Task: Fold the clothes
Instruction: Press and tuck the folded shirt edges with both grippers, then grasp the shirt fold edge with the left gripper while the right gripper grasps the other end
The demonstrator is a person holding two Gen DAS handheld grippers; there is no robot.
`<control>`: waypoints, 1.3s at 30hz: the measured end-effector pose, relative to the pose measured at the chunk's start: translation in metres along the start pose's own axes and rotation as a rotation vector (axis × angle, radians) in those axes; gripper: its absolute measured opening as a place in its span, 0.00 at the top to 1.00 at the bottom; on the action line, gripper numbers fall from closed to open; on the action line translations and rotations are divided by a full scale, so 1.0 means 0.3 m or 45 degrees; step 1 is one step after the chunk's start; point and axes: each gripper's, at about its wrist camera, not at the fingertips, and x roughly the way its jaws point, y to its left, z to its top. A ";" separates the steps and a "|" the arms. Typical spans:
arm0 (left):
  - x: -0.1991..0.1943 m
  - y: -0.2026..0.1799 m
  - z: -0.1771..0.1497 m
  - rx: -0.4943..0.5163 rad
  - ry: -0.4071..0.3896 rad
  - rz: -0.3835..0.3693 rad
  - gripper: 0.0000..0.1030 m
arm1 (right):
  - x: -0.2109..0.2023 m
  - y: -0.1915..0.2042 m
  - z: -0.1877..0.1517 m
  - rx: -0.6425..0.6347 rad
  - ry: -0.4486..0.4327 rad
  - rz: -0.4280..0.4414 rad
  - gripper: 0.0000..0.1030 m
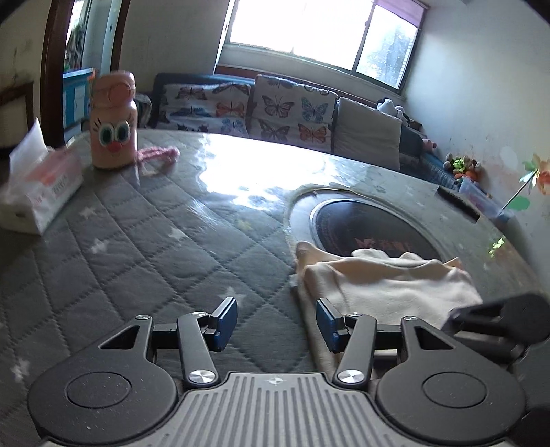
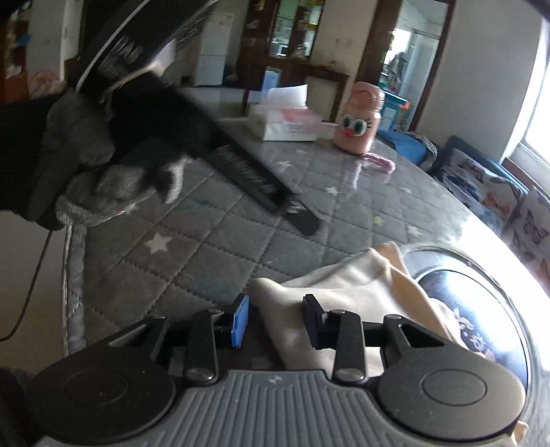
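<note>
Both tools are low over the near edge of the worktop [image 1: 144,240], that quilted grey cover with white stars under a glossy clear sheet. The left tool [image 1: 276,325] stands wide, blue pads far apart, nothing between them; its right pad sits just over the left edge of the cream garment [image 1: 385,285], its left pad over bare quilting. The right tool [image 2: 276,319] is also spread, and a corner of the cream garment [image 2: 343,292] lies between its pads, but the jaws are not pinching it.

The garment is bunched, partly folded, lying at the near edge of the worktop. In the left view its long axis runs across, left to right, with a rumpled fold along the far side; its far edge spills onto the round dark inset plate [image 1: 364,227] sunk in the middle of the worktop.

In the right view, a gloved hand [image 2: 89,165] in grey knit grips the other tool's handle up at the left, above the quilting.

Further back, toward the far left corner in the left view, there's a tissue box [image 1: 37,192] with a sheet standing out of its top. Just beyond it, a pink bottle [image 1: 113,120] with cartoon eyes stands upright, lid shut, a pink strap [image 1: 160,153] trailing beside it.

Past the far edge, a sofa with butterfly cushions [image 1: 275,110] sits under a bright window [image 1: 319,27].
</note>
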 end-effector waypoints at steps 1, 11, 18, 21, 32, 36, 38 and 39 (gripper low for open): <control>0.006 -0.002 0.000 -0.025 0.008 -0.015 0.47 | 0.011 0.009 -0.001 -0.014 0.003 -0.003 0.67; 0.084 0.014 0.020 -0.342 0.093 -0.139 0.45 | 0.017 -0.049 0.008 0.146 -0.035 -0.009 0.86; 0.120 0.010 0.016 -0.492 0.159 -0.172 0.44 | -0.046 -0.115 -0.001 0.275 -0.106 0.027 0.87; 0.135 0.021 0.016 -0.572 0.173 -0.183 0.44 | -0.071 -0.140 -0.015 0.296 -0.135 0.028 0.87; 0.163 0.052 0.014 -0.756 0.191 -0.233 0.53 | -0.091 -0.166 -0.020 0.329 -0.172 0.038 0.88; 0.167 0.065 0.001 -0.788 0.195 -0.220 0.75 | -0.089 -0.166 -0.021 0.327 -0.173 0.038 0.88; 0.170 0.074 -0.009 -0.806 0.197 -0.227 0.80 | -0.089 -0.165 -0.023 0.326 -0.173 0.039 0.88; 0.168 0.073 -0.012 -0.805 0.195 -0.223 0.83 | -0.087 -0.166 -0.023 0.326 -0.171 0.040 0.88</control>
